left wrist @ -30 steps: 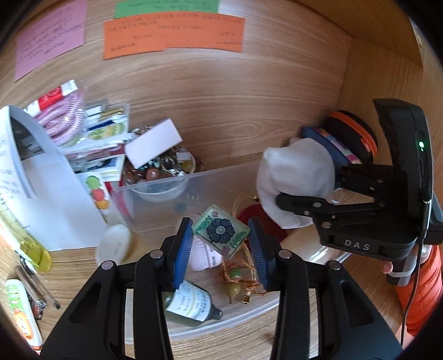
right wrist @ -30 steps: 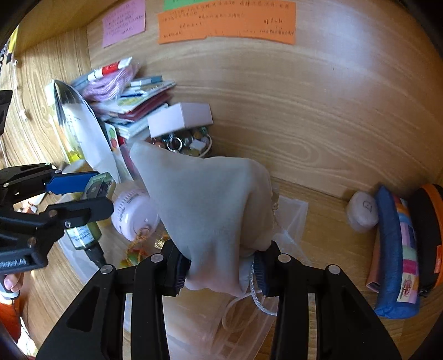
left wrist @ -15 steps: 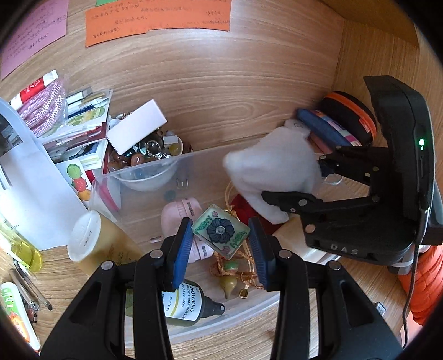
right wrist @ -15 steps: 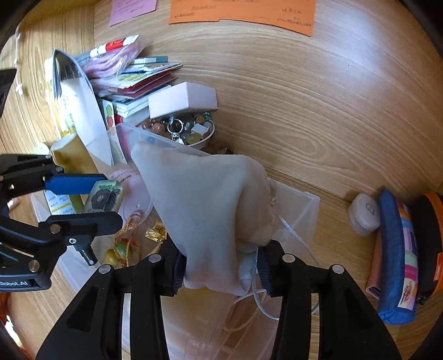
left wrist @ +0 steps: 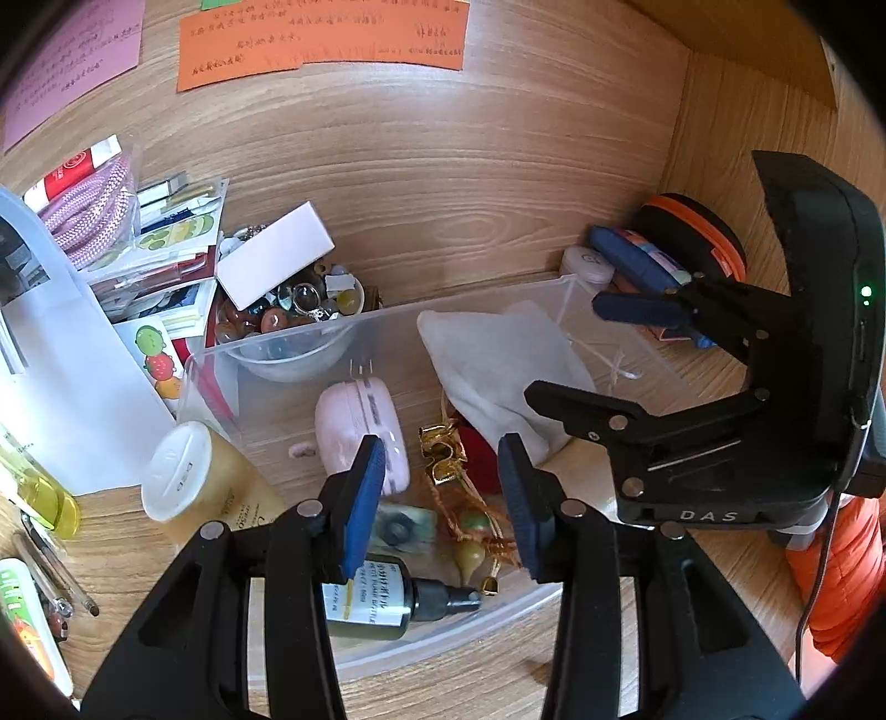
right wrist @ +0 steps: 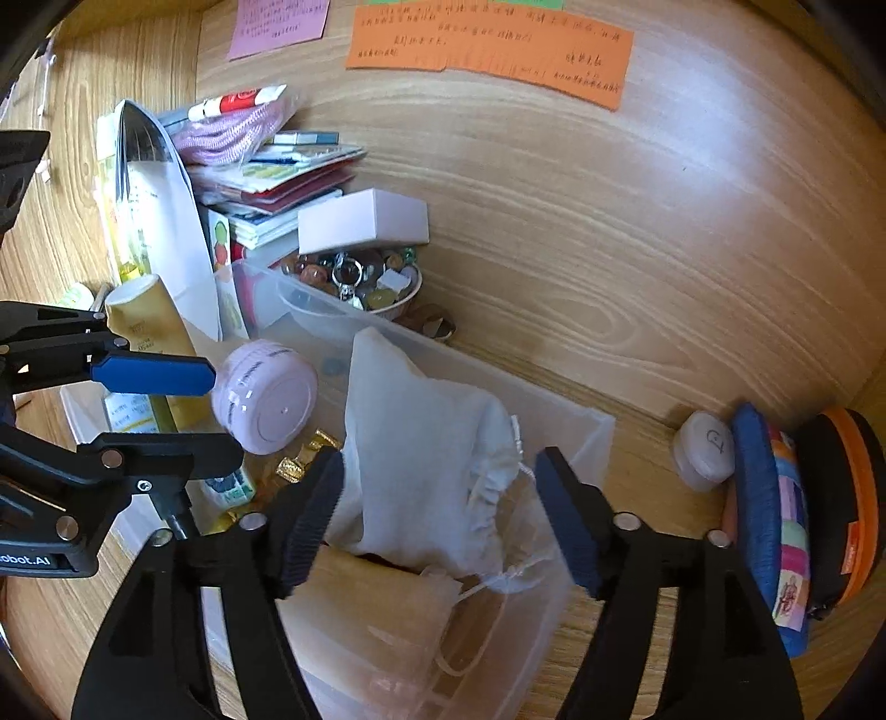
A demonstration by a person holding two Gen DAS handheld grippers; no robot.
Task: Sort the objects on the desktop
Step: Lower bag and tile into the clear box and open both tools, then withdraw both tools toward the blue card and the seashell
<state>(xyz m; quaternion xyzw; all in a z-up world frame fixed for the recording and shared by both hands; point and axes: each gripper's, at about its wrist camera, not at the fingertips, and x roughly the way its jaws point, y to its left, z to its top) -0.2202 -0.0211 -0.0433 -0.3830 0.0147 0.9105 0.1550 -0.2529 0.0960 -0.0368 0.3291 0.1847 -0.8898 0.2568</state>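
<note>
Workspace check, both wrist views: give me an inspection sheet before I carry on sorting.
Surface: wooden desk, mostly covered on the left.
Job's things: clear bin holds white cloth pouch, pink round case, tile, dark bottle.
Clutter: bowl of beads, booklets, pouches at right.
Grippers: left gripper open, empty; right gripper opening, pads clear of the pouch.
Cables: black lead.
Surroundings: orange note, pink note on the wall.

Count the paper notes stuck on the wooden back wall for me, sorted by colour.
Pink note: 1
Orange note: 1
Green note, only its lower edge in view: 1
Total: 3
</note>
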